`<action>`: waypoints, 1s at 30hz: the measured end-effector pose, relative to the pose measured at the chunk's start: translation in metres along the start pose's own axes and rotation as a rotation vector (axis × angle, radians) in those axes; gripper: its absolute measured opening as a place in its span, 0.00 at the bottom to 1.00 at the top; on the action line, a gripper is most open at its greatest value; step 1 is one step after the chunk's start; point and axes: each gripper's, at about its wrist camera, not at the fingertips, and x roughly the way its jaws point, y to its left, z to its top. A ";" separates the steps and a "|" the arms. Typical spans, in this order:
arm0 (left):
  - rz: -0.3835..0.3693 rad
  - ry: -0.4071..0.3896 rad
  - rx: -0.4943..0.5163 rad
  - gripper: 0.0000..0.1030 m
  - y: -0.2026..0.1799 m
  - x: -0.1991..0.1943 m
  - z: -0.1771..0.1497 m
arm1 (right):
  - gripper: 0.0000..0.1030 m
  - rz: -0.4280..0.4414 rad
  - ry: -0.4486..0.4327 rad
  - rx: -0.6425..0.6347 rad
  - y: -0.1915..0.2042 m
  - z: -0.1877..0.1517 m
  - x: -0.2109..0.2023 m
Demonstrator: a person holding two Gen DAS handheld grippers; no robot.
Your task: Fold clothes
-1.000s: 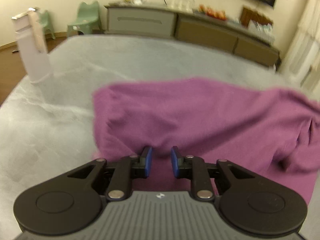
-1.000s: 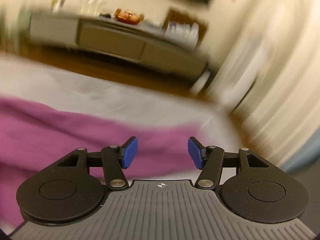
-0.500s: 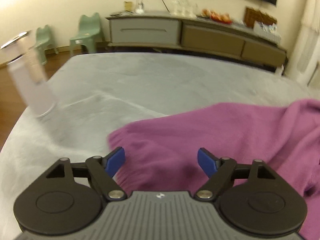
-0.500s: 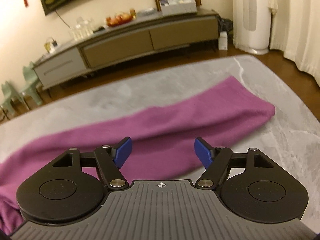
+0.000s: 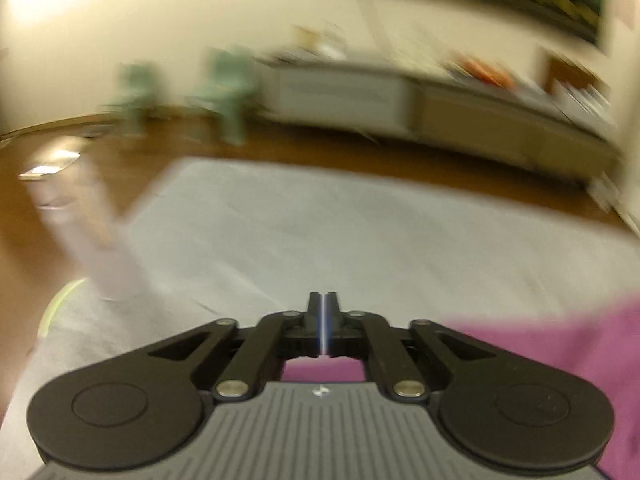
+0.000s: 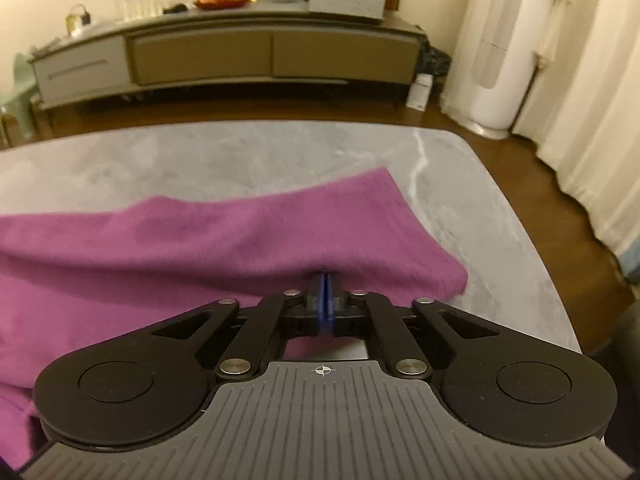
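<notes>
The left wrist view is heavily blurred; only the left gripper reads sharply. Its jaws are closing and stand nearly together, with a thin bright slit between them and nothing visible in that slit. Whether they catch any cloth cannot be told: the purple garment shows only below and to the right of the gripper, part seen through the gap behind the jaws, and its near edge is hidden under the gripper body. The grey counter lies ahead of the tips. A pale upright object at the counter's left edge is smeared beyond identification. Beyond it, two green chairs and a long sideboard are recognisable only as shapes. The right wrist view is clear. The right gripper has its jaws closing, blue pads almost touching, and their tips run in under the near fold of the garment, so cloth appears pinched there, though the fold itself covers the contact point. The garment lies across the counter, its right end short of the counter's right edge, its left part cut off by the frame. The sideboard carries small items too small to name. A white tower appliance stands beside curtains.
</notes>
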 end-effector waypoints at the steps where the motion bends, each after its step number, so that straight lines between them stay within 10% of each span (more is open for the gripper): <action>1: 0.033 0.011 0.049 0.39 -0.002 0.003 -0.006 | 0.44 0.045 -0.042 -0.015 0.004 0.002 -0.009; 3: 0.095 0.036 0.140 0.65 -0.004 0.009 -0.018 | 0.71 0.129 -0.100 -0.063 0.017 0.006 -0.024; 11: -0.020 0.161 -0.027 0.84 0.034 0.028 -0.046 | 0.82 0.282 -0.138 -0.231 0.070 0.017 -0.036; 12: -0.060 0.162 -0.034 0.76 0.031 0.029 -0.047 | 0.83 0.289 -0.128 -0.226 0.072 0.018 -0.032; 14: -0.095 0.132 0.000 0.02 0.015 0.027 -0.045 | 0.83 0.292 -0.105 -0.222 0.074 0.019 -0.024; 17: -0.090 0.008 0.056 0.00 -0.013 0.011 -0.035 | 0.82 0.282 -0.069 -0.242 0.074 0.018 -0.009; 19: -0.042 -0.149 -0.088 0.00 0.004 -0.013 -0.014 | 0.73 0.282 -0.039 -0.278 0.071 0.015 -0.001; 21: 0.012 -0.212 -0.202 0.00 0.025 -0.021 0.004 | 0.06 0.218 0.012 -0.315 0.070 0.012 0.009; 22: 0.031 -0.214 -0.230 0.00 0.033 -0.021 0.010 | 0.00 0.182 0.038 -0.334 0.069 0.010 0.013; 26: -0.011 -0.016 -0.106 0.03 0.026 -0.003 0.003 | 0.04 0.110 0.032 -0.305 0.059 0.009 0.019; 28: -0.004 0.037 -0.096 0.29 0.028 -0.003 -0.014 | 0.16 0.121 0.013 -0.298 0.059 0.009 0.014; 30: -0.004 0.055 -0.156 0.53 0.042 -0.004 -0.031 | 0.60 0.152 -0.026 -0.306 0.062 0.009 0.005</action>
